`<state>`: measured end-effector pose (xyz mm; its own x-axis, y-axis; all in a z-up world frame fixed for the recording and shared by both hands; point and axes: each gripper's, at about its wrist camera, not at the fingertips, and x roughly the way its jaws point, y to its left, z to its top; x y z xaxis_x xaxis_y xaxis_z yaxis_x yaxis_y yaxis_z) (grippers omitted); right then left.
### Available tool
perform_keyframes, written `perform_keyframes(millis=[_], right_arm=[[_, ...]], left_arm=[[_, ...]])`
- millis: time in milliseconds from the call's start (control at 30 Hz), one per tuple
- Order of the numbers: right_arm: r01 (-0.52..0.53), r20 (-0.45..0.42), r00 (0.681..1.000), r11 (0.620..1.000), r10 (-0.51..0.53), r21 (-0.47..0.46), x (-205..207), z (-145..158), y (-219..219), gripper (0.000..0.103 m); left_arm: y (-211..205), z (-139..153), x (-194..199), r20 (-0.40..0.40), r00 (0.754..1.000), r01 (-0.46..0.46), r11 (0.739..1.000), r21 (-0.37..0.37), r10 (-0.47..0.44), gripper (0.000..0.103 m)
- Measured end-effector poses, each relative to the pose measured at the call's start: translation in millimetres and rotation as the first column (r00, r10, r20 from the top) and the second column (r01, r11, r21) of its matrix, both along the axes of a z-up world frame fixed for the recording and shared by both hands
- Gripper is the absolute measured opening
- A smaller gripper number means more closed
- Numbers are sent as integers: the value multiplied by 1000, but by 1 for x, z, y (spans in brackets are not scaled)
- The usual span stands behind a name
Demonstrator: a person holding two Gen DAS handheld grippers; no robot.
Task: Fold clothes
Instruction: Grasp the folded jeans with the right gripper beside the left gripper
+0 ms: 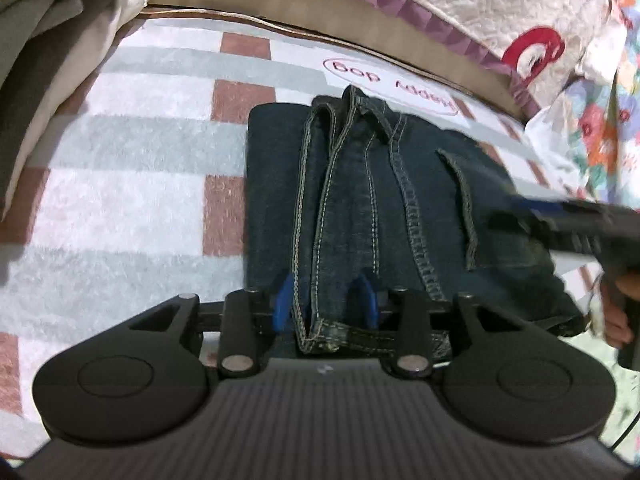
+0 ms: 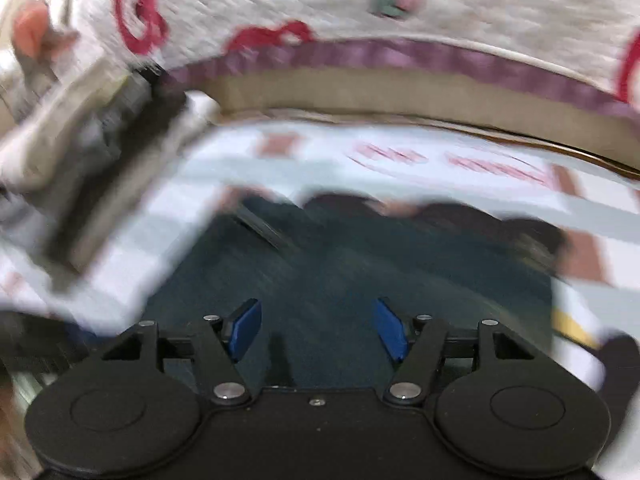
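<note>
Both sets of jaws stand parted: the left gripper straddles the folded jeans' hem without pinching, the right gripper gapes above the denim. Jeans lie on a checked blanket, beside a quilt with purple trim.

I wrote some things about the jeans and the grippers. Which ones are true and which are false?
1. The jeans are folded on a checked blanket. True.
2. The jeans are bright red. False: they are dark blue denim.
3. A denim edge lies between the left hand-held gripper pads. True.
4. The right hand-held gripper is clamped on a sock. False: its pads stand apart with nothing between them.
</note>
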<state>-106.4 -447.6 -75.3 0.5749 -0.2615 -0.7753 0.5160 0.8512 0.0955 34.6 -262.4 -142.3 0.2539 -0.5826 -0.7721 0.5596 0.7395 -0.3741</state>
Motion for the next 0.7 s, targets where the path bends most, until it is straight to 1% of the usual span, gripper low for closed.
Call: perform_keyframes(millis=[100,200,300,333,433,500,533,567,633,700], right_arm=[[45,-76,996,997,-50,-66,-43,-12,3,68],[94,-64,993,992,-100,-81,-77,-21,15,68],[160,-7,987,987,-160,-8,-102,-26,14,68],[168,7,986,986,-168,15,-108,-27,12,68],[156,13,988,987,-156,49,-112,-28,8,68],[159,11,987,984,-160,77,-115,-28,8,68],[147,6,989,985,-149,90,-117,-27,9,68],[127,-2,992,987,-128,102,-119,-25,11,69],[77,-25,997,989,-75,124,-119,-21,8,69],[25,-48,999,989,-19,146,-118,-16,3,69]], left_arm=[[-1,-2,2,-16,1000,-9,1000,5,9,36],[0,-4,4,-31,999,-15,1000,13,16,36],[0,-5,4,-29,999,-16,1000,22,16,36],[0,-4,3,-26,1000,-14,1000,21,15,36],[2,-2,4,-15,1000,-10,1000,9,11,39],[9,5,7,-2,1000,-24,1000,-18,24,43],[13,7,9,-2,999,-37,999,-37,36,47],[18,7,13,-10,999,-53,997,-59,52,52],[27,7,20,-27,996,-85,991,-102,83,56],[37,7,27,-46,993,-118,982,-145,113,58]])
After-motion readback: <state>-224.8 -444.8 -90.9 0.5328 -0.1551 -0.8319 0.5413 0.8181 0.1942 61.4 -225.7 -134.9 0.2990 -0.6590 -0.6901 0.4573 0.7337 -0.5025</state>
